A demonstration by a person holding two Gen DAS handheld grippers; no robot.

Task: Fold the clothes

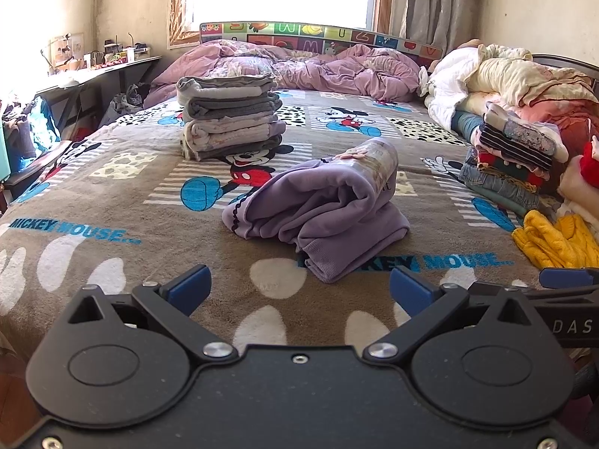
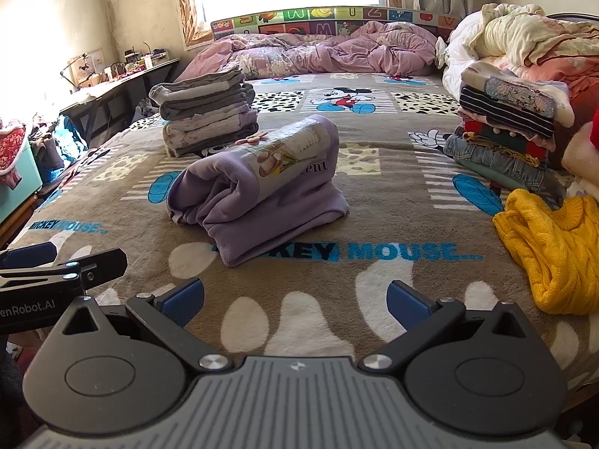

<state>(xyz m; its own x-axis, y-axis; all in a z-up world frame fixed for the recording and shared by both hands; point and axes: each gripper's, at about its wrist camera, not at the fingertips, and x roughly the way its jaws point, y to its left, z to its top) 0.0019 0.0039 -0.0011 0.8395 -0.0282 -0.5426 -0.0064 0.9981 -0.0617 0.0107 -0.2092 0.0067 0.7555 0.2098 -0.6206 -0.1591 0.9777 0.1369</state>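
Evidently, a good part of the folding is judged to be done. A stack of folded grey and pale clothes (image 1: 230, 118) is seen on the bed (image 1: 112, 202), toward its far left, and a second, more colourful stack (image 2: 505, 134) is seen at the right edge. Between them, near the middle of the patterned blanket, a purple sweatshirt (image 2: 258, 194) is laid in a loose, bulging bundle, its printed panel turned upward. It is judged to be only roughly folded, and it has not been added to either stack.

Nothing is held by either tool. The left tongs (image 1: 297, 290) are spread wide and are kept just short of the near hem of the purple sweatshirt, apart from it. The right tongs (image 2: 295, 297) are likewise spread wide and empty, beside the left ones above the near edge of the bed.

Work is still judged to be left: a yellow knitted garment (image 2: 550, 250) lies crumpled at the right, unfolded, and a heap of loose clothing and bedding (image 1: 524, 75) is piled behind the colourful stack. How many garments are in that heap cannot be told.
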